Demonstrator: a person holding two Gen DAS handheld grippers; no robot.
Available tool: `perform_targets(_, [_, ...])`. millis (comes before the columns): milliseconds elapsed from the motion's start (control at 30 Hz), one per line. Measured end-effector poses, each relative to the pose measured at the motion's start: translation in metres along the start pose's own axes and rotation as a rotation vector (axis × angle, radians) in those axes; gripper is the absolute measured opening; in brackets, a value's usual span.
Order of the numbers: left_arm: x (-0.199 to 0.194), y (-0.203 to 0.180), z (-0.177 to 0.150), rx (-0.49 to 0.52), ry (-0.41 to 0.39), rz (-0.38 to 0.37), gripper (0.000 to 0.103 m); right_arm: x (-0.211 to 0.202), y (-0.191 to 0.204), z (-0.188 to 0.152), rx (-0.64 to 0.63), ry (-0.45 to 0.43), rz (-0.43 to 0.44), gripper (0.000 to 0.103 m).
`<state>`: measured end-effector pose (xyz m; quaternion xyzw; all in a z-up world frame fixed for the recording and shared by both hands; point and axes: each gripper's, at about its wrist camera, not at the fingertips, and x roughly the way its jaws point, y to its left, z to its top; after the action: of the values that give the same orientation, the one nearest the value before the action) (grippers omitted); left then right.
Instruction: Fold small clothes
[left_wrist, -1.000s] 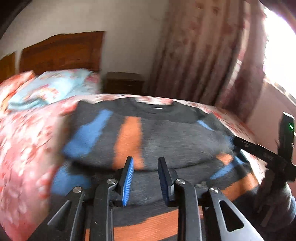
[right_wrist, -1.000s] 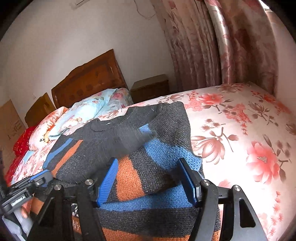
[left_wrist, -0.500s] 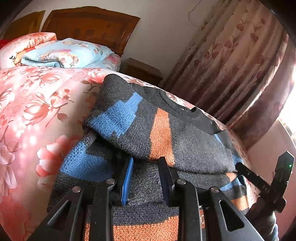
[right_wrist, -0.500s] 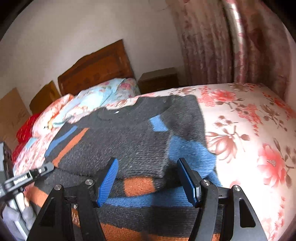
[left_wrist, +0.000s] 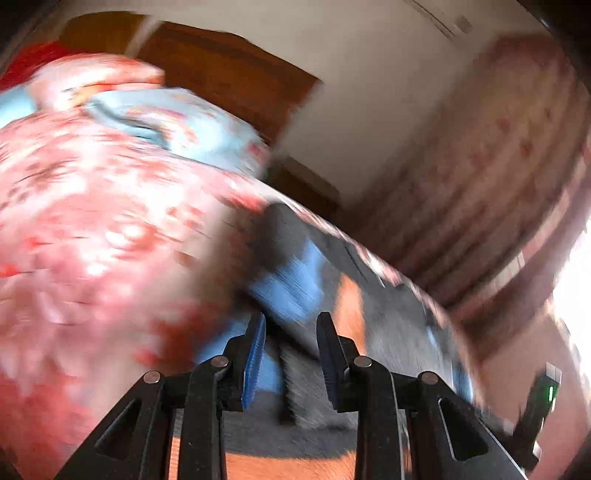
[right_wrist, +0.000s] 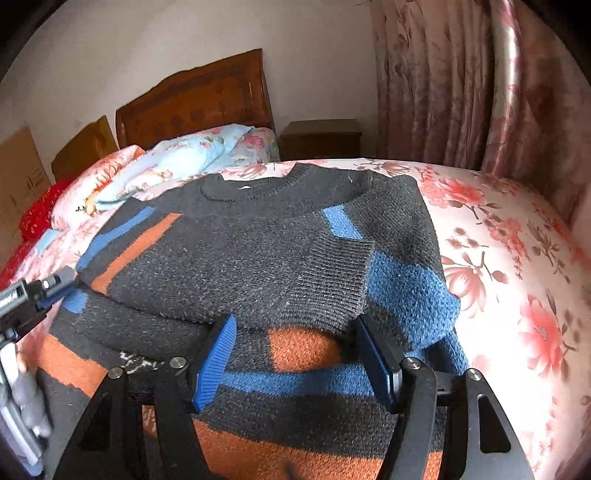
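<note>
Landmark: bed (right_wrist: 517, 236) with pink floral cover.
Sweater (right_wrist: 258, 251): dark grey knit with blue and orange blocks, lying on the bed cover, collar toward the wooden headboard (right_wrist: 195, 107). Both sleeves are folded in over the chest; the cuff of one lies across the body's middle.
Right gripper (right_wrist: 295, 358): over the sweater's lower part, near the foot of the bed. Jaws spread wide, blue pads apart; no cloth is pinched between them.
Left gripper (left_wrist: 291, 354): at the sweater's far edge as the right wrist view shows it, beside the bare cover. Jaws stand apart with a narrow gap, and knit shows through it. Heavy blur; whether the pads nip any cloth cannot be told.
Pillows (right_wrist: 177, 162): light blue floral, at the head of the bed, apart from the sweater.
Nightstand (right_wrist: 321, 138): brown, beside the head of the bed.
Curtain (right_wrist: 461, 81): pink floral, behind the bed.
</note>
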<state>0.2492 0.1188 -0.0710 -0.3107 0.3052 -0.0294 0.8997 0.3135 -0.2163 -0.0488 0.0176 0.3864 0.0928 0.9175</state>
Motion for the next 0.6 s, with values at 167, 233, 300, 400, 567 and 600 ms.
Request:
perform_targets(167, [0.003,0.029,0.005,-0.149,0.011,0.029,0.028,-0.004,-0.001,0.002,0.019,0.008,0.027,0.103])
perform_targets(233, [0.003,0.019,0.003,-0.095,0.008,0.036,0.029,-0.004,-0.004,0.005,0.047,0.012,0.037,0.103])
perform_targets(300, [0.004,0.012,0.002,-0.058,0.015,0.04,0.029,0.0,-0.008,0.007,0.084,0.025,0.047,0.103])
perform_targets(400, [0.006,0.009,0.001,-0.047,0.022,0.047,0.029,0.009,-0.009,0.013,0.112,0.048,0.024,0.103])
perform_targets(567, [0.007,0.012,0.001,-0.063,0.021,0.054,0.028,0.008,-0.014,0.017,0.21,0.075,0.079,0.103])
perform_targets(600, [0.007,0.012,0.0,-0.058,0.021,0.058,0.028,0.007,-0.013,0.017,0.209,0.071,0.08,0.103])
